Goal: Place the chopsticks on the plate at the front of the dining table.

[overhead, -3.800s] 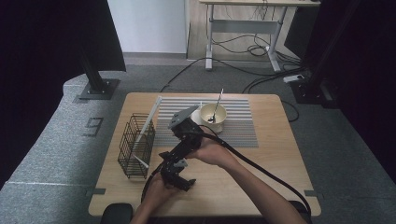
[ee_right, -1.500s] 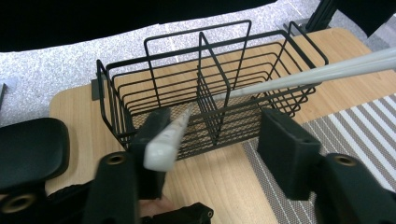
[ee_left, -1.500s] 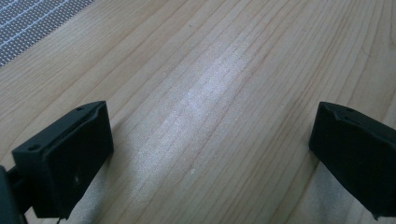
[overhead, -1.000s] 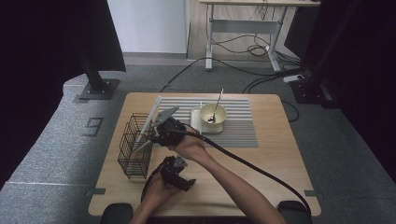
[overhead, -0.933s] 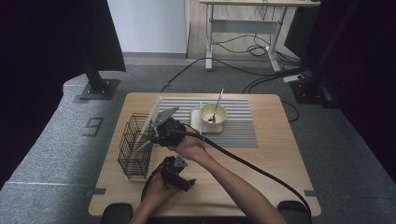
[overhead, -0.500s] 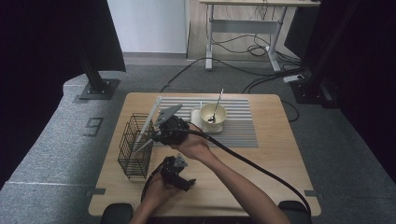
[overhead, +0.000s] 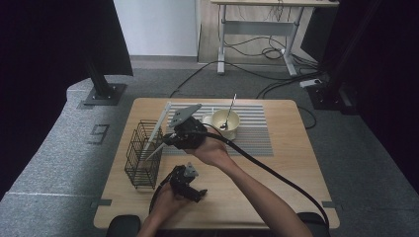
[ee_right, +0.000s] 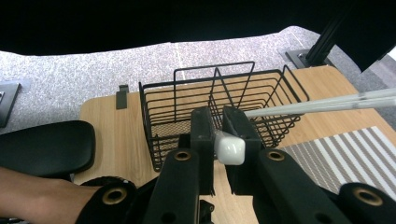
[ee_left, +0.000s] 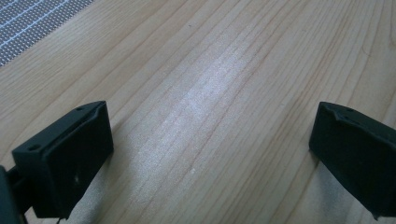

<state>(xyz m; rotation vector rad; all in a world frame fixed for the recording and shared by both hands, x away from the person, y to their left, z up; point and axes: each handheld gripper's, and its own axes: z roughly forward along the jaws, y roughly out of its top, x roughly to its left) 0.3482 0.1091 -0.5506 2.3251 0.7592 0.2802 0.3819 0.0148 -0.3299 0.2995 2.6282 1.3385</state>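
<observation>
We see right gripper (ee_right: pixel 217 122) clamped on white utensil (ee_right: pixel 229 148), just right of basket (overhead: pixel 143 153). Left gripper (ee_left: pixel 210 144) jaws apart, near edge of table (overhead: pixel 276 182).

Grey carpet floor (overhead: pixel 59 163) surrounds the wooden table (overhead: pixel 291 163). At 12 o'clock: white wall (overhead: pixel 158 24) and a metal-framed desk (overhead: pixel 257 24) over loose cables (overhead: pixel 262 64). Black curtains flank both sides.
</observation>
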